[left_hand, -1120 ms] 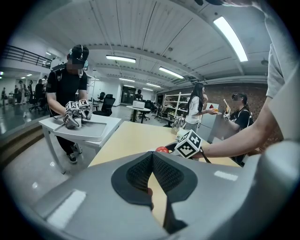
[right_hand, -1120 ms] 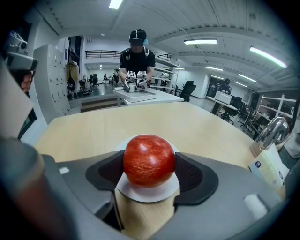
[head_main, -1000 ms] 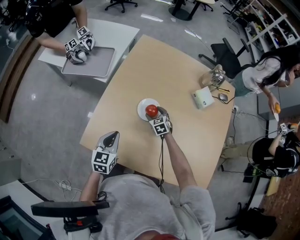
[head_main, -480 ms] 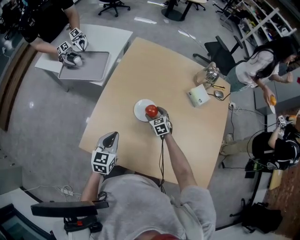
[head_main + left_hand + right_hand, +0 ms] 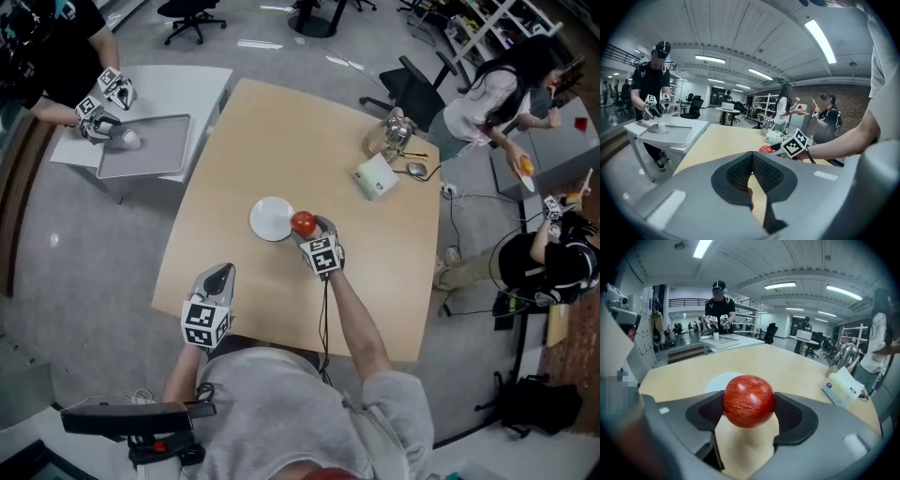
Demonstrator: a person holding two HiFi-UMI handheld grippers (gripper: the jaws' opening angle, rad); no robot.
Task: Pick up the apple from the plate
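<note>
Pale wooden table (image 5: 309, 141) stands in an open office. At its middle the right gripper (image 5: 309, 228) has its jaws clamped on the red apple (image 5: 749, 400), just right of the white plate (image 5: 265, 217). Near the table's near edge, the left gripper (image 5: 218, 277) holds nothing, jaws pressed together.

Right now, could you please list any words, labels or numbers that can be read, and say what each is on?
Nothing can be read as text.
Box: small blue marks, too blurred to read.
Left cube: black-and-white square patterns, no words.
Right cube: the same kind of patterns, no words.
</note>
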